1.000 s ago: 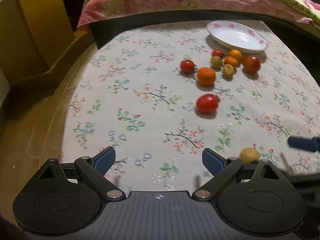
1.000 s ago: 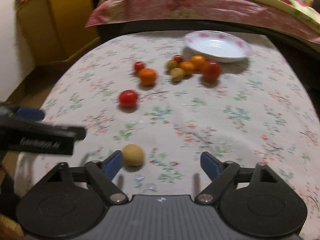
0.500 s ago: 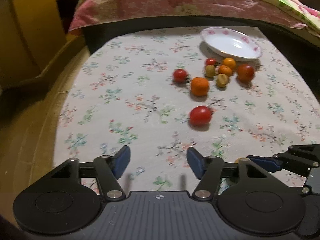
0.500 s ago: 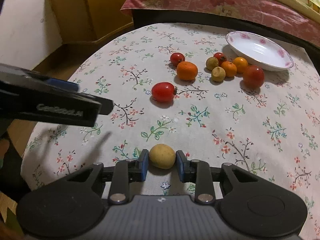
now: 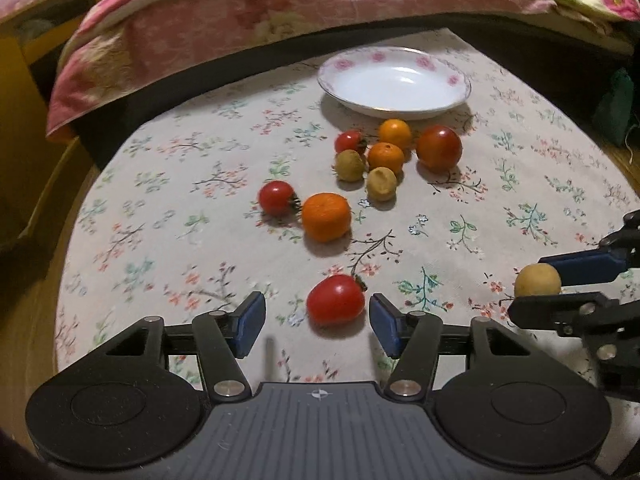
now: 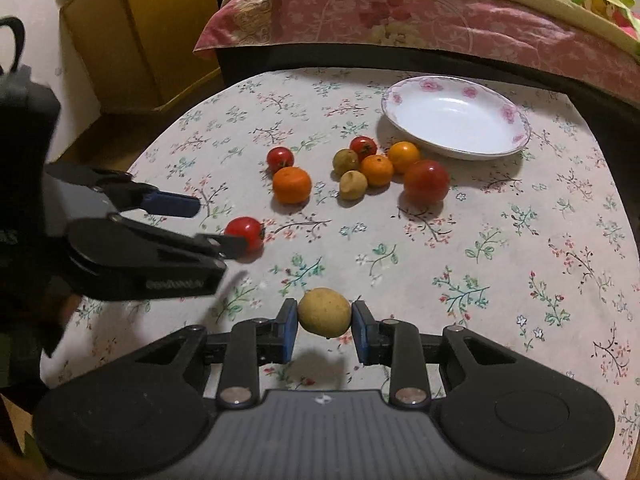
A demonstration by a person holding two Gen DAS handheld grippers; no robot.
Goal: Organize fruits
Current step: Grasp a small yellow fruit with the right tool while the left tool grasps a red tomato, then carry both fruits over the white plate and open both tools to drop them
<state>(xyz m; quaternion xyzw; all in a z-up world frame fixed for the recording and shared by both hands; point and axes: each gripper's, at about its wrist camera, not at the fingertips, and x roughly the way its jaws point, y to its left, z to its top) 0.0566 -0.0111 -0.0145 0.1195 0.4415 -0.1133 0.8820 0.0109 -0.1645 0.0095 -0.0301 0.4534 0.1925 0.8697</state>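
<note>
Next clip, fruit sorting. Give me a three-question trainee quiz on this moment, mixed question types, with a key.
1. True or false: the plate already holds fruit.
2. Which fruit is the right gripper clamped on? A) an orange B) the yellow-brown fruit C) a tomato
3. Fill in: the red tomato lies between the pads of the ____ gripper, not yet squeezed.

Key:
1. False; it is empty.
2. B
3. left: the left gripper has a gap on both sides of the tomato.
</note>
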